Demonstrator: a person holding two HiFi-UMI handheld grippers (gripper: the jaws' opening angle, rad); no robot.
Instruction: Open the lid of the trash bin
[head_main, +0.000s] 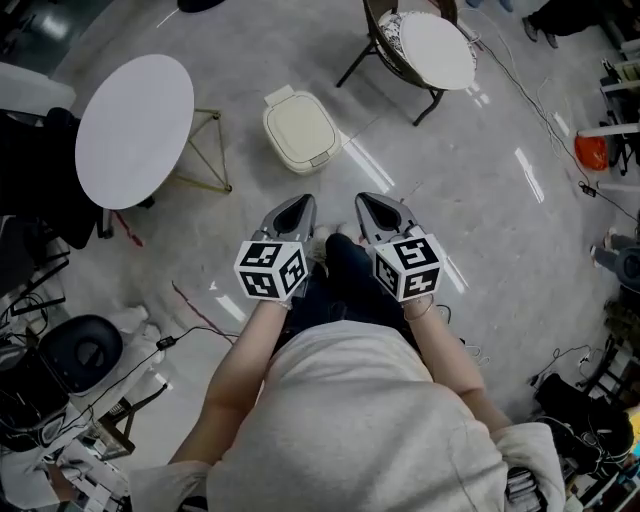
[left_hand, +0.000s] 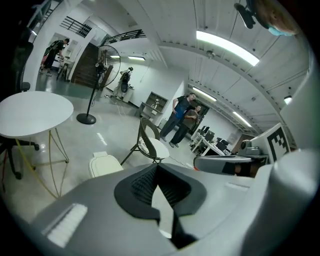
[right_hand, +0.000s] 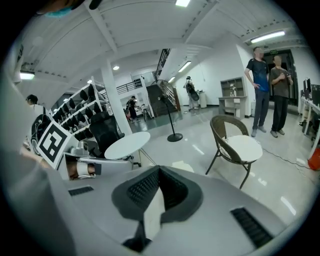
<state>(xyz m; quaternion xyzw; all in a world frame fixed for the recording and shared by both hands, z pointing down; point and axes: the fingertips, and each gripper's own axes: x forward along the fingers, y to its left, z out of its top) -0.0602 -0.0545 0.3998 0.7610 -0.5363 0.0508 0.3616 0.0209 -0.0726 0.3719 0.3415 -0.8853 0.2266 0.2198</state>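
A cream trash bin (head_main: 300, 130) stands on the grey floor ahead of me with its lid down. It appears low and left of centre in the left gripper view (left_hand: 105, 164), and only its top edge shows above the jaws in the right gripper view (right_hand: 182, 166). Both grippers are held side by side at waist height, well short of the bin and above it. The left gripper (head_main: 299, 203) (left_hand: 157, 167) is shut with nothing in it. The right gripper (head_main: 366, 200) (right_hand: 159, 171) is also shut and holds nothing.
A round white table (head_main: 135, 130) on thin gold legs stands left of the bin. A wicker chair with a white seat (head_main: 430, 45) is at the back right. A black office chair (head_main: 85, 350) and cables lie at lower left. Two people (right_hand: 265, 90) stand far off.
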